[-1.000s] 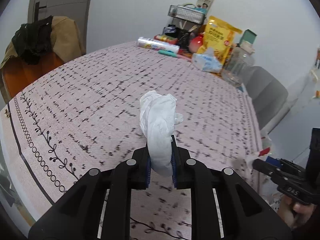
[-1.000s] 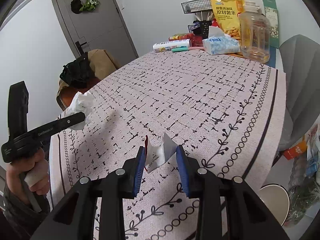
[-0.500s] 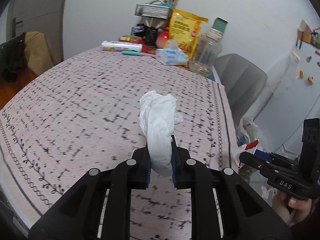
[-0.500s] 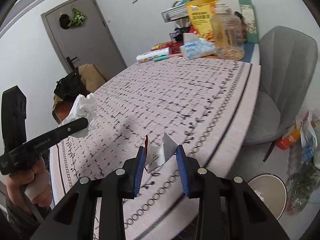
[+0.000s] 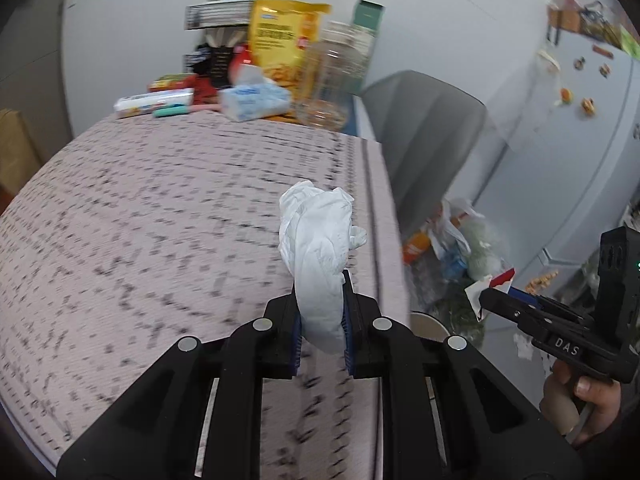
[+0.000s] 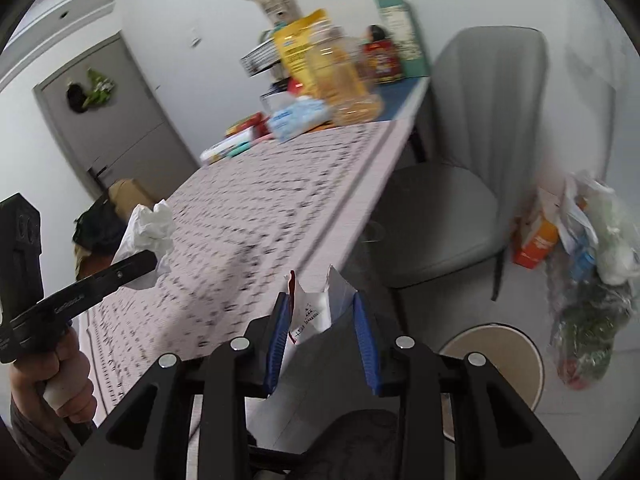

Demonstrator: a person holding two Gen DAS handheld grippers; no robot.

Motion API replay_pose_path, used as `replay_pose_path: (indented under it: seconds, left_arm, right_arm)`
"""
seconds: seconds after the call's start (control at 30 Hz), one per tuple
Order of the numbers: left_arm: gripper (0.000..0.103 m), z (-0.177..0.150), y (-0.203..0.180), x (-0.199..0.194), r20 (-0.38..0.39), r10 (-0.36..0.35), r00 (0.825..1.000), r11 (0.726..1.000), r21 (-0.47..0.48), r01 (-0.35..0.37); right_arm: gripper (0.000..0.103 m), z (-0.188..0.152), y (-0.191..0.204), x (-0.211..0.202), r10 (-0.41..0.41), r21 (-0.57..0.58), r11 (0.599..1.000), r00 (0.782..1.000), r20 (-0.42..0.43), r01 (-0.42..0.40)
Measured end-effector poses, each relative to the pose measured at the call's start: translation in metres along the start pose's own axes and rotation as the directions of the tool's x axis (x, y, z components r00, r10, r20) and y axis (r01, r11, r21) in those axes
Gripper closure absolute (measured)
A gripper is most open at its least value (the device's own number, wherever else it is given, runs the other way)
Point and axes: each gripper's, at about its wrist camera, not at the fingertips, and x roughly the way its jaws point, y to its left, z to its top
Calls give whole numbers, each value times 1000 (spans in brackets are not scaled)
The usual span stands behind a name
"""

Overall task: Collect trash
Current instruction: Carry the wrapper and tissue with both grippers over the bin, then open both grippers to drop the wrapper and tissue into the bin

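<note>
A pink patterned tablecloth [image 5: 160, 240] fills most of what I see, with a grey chair [image 6: 460, 184] and a white fridge [image 5: 568, 128] off the table's edge. My left gripper [image 5: 320, 300] is clamped hard on a crumpled white tissue [image 5: 316, 240], which stands up out of the jaws and billows ahead of them. My right gripper [image 6: 320, 312] has its blue pads pressed against a torn white wrapper with red print [image 6: 310, 304], which sticks up between the jaws and leans toward the left one. Both pieces are lifted clear of the cloth.

Just beyond the right jaws, below and to their right, a round beige bin [image 6: 492, 356] sits on the floor; in the left view only a sliver of it shows past the right jaw. A clear bag of rubbish [image 6: 588, 280] slumps further right. The yellow snack bag [image 5: 284, 44], tissue pack [image 5: 256, 100] and clear jar [image 5: 332, 80] are far ahead of both grippers.

I judge this to be the carry step: both loads picked, heading for the bin. Next I need each set of jaws centred over the bin's mouth before I open them, since such light paper could drift wide.
</note>
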Motion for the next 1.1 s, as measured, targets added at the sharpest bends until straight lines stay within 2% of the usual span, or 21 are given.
replay_pose_path:
  seconds: [0.33, 0.53, 0.67, 0.7, 0.73, 0.77, 1.1]
  left_arm:
    - [87, 7, -83, 60, -98, -84, 992, 989, 111, 95]
    - [87, -1, -124, 94, -164, -98, 982, 976, 174, 127]
    - [87, -9, -144, 112, -208, -95, 973, 969, 205, 139]
    - [87, -12, -149, 116, -218, -93, 971, 967, 212, 140]
    - [87, -13, -152, 119, -225, -91, 970, 966, 216, 141]
    - [87, -15, -157, 123, -236, -89, 968, 964, 224, 143]
    - [87, -32, -194, 153, -307, -95, 947, 946, 268, 182]
  right_arm:
    - [70, -12, -90, -8, -95, 137, 986, 995, 6, 94]
    - [69, -28, -137, 1, -140, 205, 968, 990, -21, 141]
    - [61, -44, -168, 14, -175, 250, 951, 984, -46, 181]
    - [55, -49, -178, 17, -171, 271, 946, 984, -48, 178]
    - [44, -54, -187, 19, -165, 291, 941, 985, -50, 173]
    - [41, -58, -193, 20, -161, 304, 938, 986, -50, 168]
    - [38, -85, -238, 9, -166, 389, 905, 985, -52, 173]
